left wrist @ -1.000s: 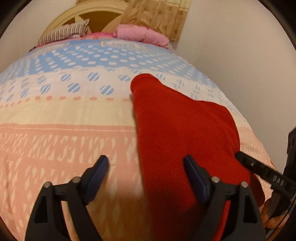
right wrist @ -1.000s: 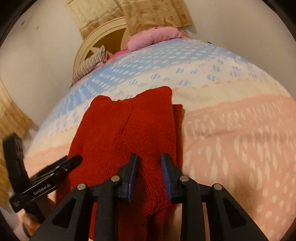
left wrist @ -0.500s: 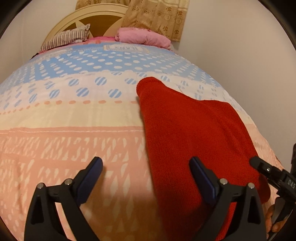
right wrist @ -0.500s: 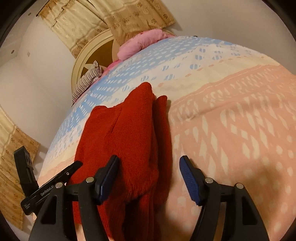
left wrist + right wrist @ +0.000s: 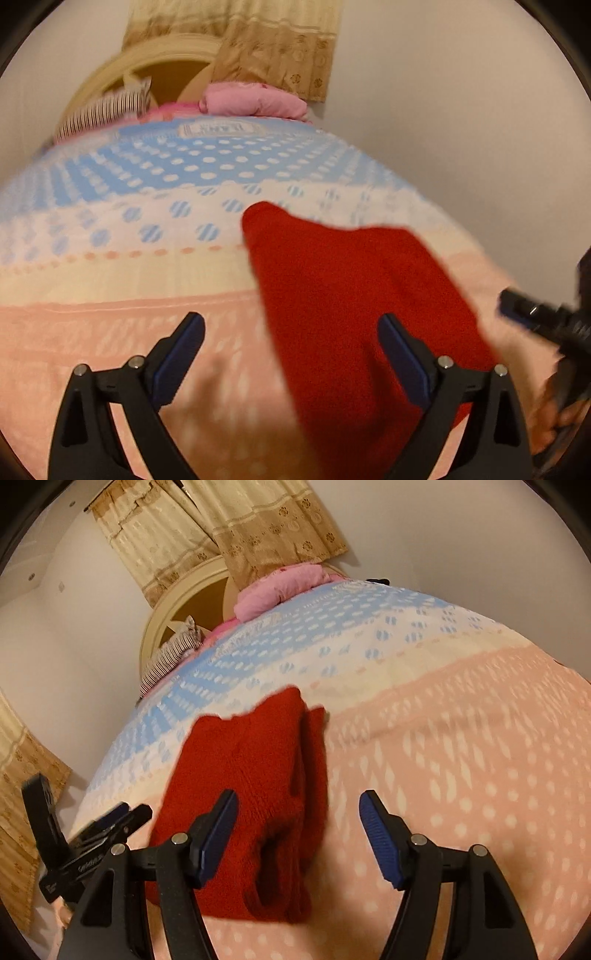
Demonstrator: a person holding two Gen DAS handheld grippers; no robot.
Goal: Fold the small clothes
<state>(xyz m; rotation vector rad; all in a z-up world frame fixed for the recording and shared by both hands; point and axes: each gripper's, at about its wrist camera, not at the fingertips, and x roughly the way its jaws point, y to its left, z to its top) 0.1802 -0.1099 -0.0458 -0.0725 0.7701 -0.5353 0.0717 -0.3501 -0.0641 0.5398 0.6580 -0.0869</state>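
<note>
While the red knit garment lies folded on the bed, soft, light and floppy, both grippers' fingers are spread clear; a doubled edge is best pinched.

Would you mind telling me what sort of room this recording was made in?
Most likely a bedroom: the red garment lies on a patterned bedspread, with a pink pillow against a curved headboard and curtains behind.

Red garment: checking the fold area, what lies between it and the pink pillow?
Only bare patterned bedspread between red garment and pink pillow, in both wrist views.
</note>
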